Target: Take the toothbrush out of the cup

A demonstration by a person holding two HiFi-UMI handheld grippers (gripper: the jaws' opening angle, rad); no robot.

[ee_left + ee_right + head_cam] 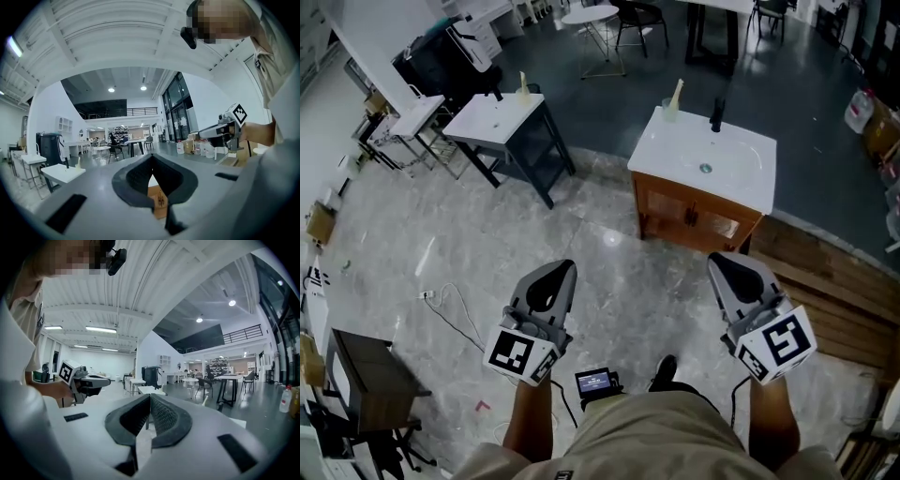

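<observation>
A: Well, nothing is done yet. The left gripper [555,272] and right gripper [724,262] both have their jaws clenched on nothing, well apart from the sink.

B: Right, the toothbrush [677,91] stands in its cup [671,112] on the far tabletop [741,173]. I'd say the whole job remains.

Ahead on the right, a surface [741,178] with a sink; at its back left corner a cup [671,112], toothbrush [677,91] in it, tap [717,114] just beside. Further left, well apart, a second surface [502,117]. Nearest, side by side: left tool [546,298] and right tool [748,291].
</observation>
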